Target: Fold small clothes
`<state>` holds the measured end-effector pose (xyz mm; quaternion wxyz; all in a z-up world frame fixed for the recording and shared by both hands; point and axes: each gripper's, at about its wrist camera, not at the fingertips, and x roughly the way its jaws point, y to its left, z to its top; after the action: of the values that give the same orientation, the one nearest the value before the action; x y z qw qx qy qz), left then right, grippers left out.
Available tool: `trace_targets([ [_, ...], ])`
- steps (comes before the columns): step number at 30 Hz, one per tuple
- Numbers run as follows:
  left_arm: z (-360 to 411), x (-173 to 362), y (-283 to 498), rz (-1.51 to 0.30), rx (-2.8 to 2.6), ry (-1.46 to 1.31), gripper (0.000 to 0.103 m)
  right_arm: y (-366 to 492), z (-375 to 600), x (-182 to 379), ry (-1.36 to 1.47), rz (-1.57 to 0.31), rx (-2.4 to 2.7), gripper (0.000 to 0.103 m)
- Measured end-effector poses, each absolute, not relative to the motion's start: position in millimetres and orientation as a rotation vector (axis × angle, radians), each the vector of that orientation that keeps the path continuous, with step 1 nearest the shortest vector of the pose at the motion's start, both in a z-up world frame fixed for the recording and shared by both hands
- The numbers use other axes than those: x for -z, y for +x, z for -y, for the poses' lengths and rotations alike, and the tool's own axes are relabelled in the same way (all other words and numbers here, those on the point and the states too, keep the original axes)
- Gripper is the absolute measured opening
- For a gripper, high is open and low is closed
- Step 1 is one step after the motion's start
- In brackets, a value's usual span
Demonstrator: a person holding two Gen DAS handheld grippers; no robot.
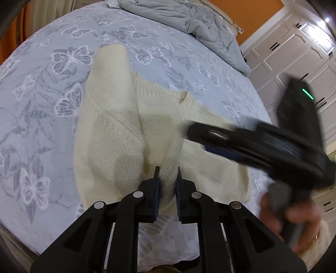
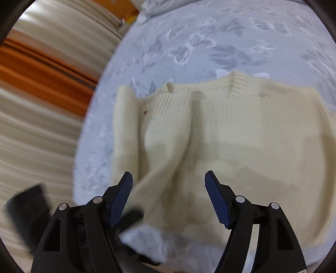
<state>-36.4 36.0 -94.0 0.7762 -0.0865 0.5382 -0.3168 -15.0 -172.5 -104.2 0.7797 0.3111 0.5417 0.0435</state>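
— Nearest the lens on the left wrist view?

— Black linkage arms, then the left gripper (image 1: 168,175). Its jaws are pinched on a fold of the cream knit sweater (image 1: 134,134), the fabric bunched up between the blue pads and rising to them in a ridge.

— And the other tool?

— Right gripper (image 2: 169,178): jaws spread wide, nothing pressed between the pads. It hangs over the near part of the sweater (image 2: 241,134) (the knit shows in the gap, but I see no contact). In the left view its black body (image 1: 262,142) crosses over the garment's right side, blurred, held by a hand (image 1: 294,218) at the near right edge.

— Where does the sweater lie?

— On the bed, on a pale blue sheet with a butterfly print (image 1: 52,88). Ribbed neckline (image 1: 184,99) towards the far side, one sleeve (image 1: 111,63) stretching away to the far left. The near hem is lifted where the left tool grips it; the rest lies flat.

— Further out?

— A crumpled grey duvet (image 1: 189,19) at the far end of the bed, white cupboard doors (image 1: 289,52) on the right beneath an orange wall (image 1: 252,14). In the right wrist view, cream and orange curtains (image 2: 46,69) on the left, badly blurred.
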Motion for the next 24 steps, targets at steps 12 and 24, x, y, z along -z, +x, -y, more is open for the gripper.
trace_targets([
  [12,15,25,-65,-1.050,0.892,-0.137,0.010,-51,232,54,0.763,-0.965,-0.145,0.007],
  [24,100,85,-158,-1.184,1.032,0.039,0.064,-174,346,92,0.887,-0.955,0.129,0.064],
])
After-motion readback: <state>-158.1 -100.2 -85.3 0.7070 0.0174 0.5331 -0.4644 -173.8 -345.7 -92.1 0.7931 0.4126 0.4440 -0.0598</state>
